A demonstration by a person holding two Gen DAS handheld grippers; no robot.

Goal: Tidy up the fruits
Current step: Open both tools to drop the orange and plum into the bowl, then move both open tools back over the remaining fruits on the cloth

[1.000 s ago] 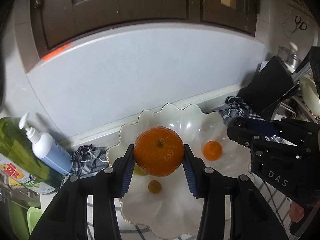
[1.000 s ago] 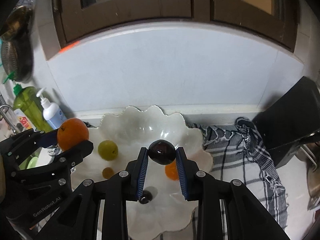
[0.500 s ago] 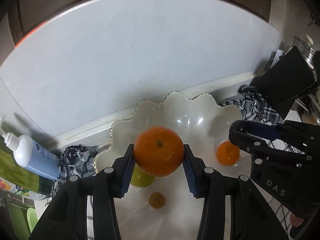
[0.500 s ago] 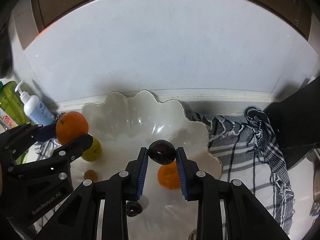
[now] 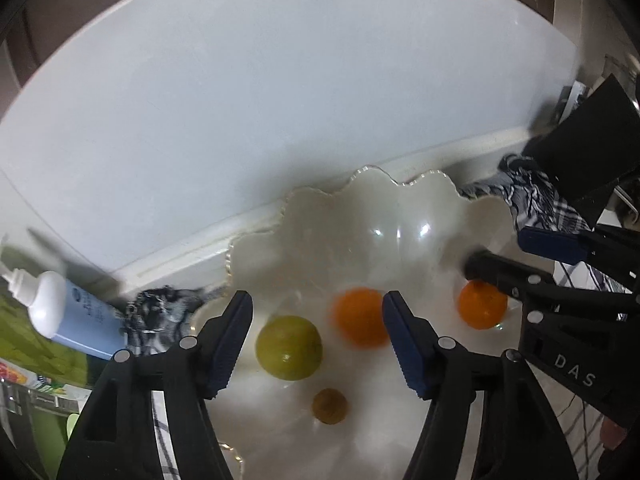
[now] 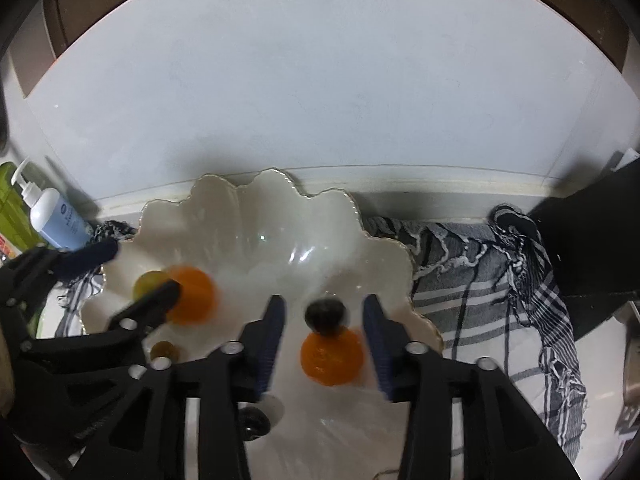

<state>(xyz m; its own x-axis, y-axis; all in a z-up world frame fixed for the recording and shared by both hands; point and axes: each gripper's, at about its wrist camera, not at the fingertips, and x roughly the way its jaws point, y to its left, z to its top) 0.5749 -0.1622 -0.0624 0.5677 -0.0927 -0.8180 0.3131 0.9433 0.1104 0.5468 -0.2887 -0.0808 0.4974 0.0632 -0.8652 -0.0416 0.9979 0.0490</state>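
A white scalloped bowl (image 5: 360,216) (image 6: 248,216) stands on the counter. My left gripper (image 5: 316,340) is open above it; the blurred orange (image 5: 360,318) (image 6: 194,294) lies free between its fingers. A green fruit (image 5: 289,348), a small brown fruit (image 5: 329,400) and a second orange (image 5: 482,305) (image 6: 332,356) are in the bowl. My right gripper (image 6: 324,338) is open; the dark plum (image 6: 325,314) is blurred and free between its fingers. Another dark fruit (image 6: 253,424) lies lower in the bowl.
A checked cloth (image 6: 500,280) lies under and right of the bowl. A blue and white pump bottle (image 5: 60,316) and a green bottle (image 6: 10,200) stand at the left. A black object (image 5: 580,152) stands at the right. A white wall runs behind.
Both grippers have opened. The orange has dropped out of the left one and the dark plum out of the right one, both towards the bowl. Both grippers moved closer to the bowl.
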